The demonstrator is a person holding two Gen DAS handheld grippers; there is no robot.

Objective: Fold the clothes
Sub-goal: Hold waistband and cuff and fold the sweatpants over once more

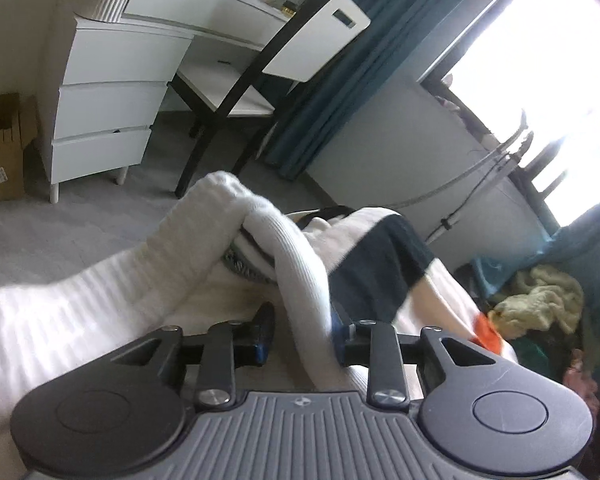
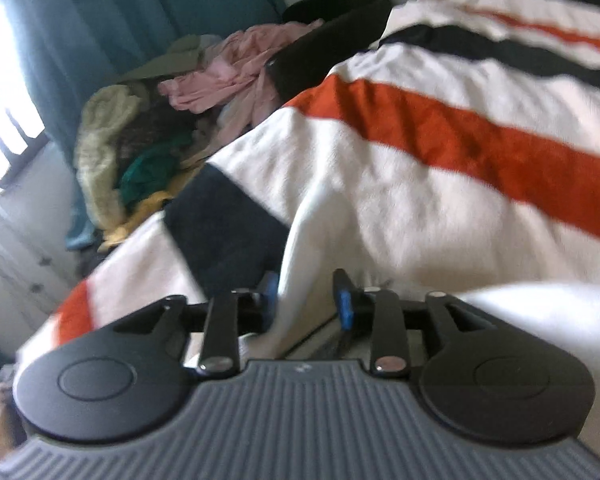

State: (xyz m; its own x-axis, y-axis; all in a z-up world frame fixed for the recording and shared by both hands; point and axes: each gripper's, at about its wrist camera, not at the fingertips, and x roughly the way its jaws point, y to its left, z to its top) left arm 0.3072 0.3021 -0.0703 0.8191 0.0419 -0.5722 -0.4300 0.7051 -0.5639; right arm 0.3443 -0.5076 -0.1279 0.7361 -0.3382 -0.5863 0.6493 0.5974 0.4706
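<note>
A white knit sweater [image 2: 420, 184] with orange and navy stripes lies spread on a pale surface and fills most of the right wrist view. My right gripper [image 2: 306, 300] is open, and a raised white fold of the sweater stands loosely between its blue-padded fingers [image 2: 344, 304]. In the left wrist view the sweater's ribbed white band [image 1: 292, 248] arches up and runs down between the jaws of my left gripper [image 1: 304, 334]. That gripper is open too. The band lies against the right finger and clear of the left finger [image 1: 266, 332]. A navy stripe [image 1: 380, 256] shows just beyond.
A heap of mixed clothes [image 2: 148, 128] lies past the sweater near teal curtains [image 2: 100, 20]; the same heap [image 1: 540, 300] shows at the right of the left wrist view. A white drawer desk [image 1: 108, 96], a chair [image 1: 260, 80] and a cardboard box [image 1: 8, 144] stand on grey floor.
</note>
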